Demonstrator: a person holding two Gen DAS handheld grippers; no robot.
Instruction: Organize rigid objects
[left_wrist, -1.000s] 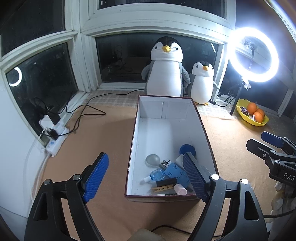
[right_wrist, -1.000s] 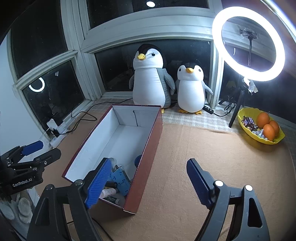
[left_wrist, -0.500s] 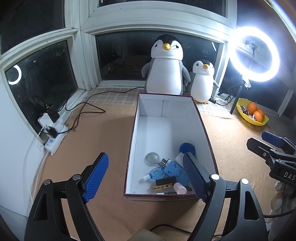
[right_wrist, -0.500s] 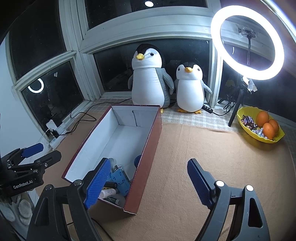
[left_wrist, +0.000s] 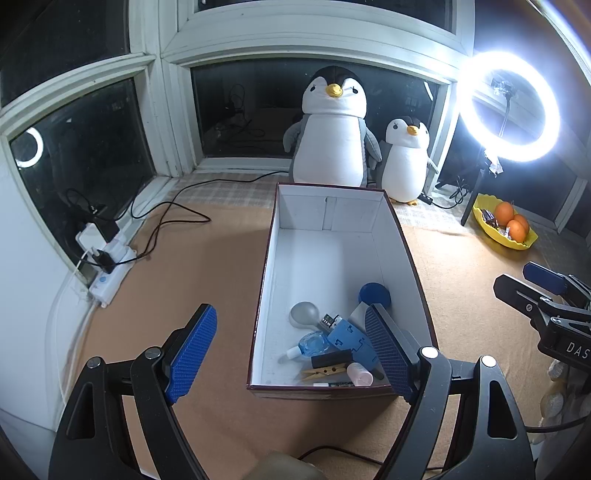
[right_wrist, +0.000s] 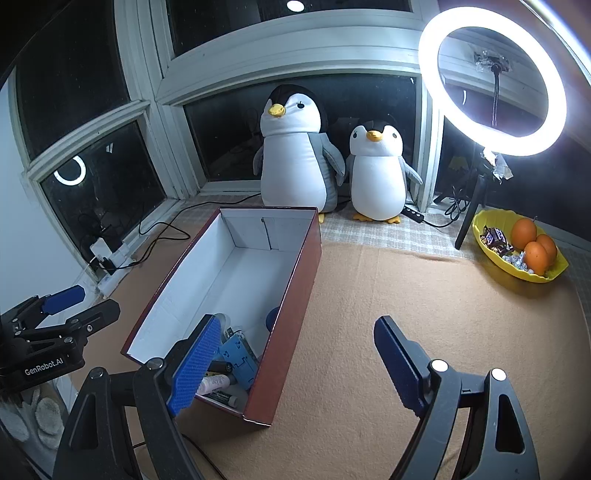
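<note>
Above the box (left_wrist: 332, 258) (small items inside), both claws (left_wrist: 291, 350) (right_wrist: 295, 363) hang apart, empty.

A red box (left_wrist: 419, 280) with white insides holds small things piled at its near end: blue block (left_wrist: 349, 338), clothespin (left_wrist: 323, 371), blue cap (left_wrist: 374, 293).

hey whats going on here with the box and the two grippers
A person holds two grippers over an orange mat, sorting small things into a box. Both the left gripper and the right gripper are open and hold nothing. The small items, among them a blue block, a clothespin and a blue cap, lie piled at the near end of the box.
</note>
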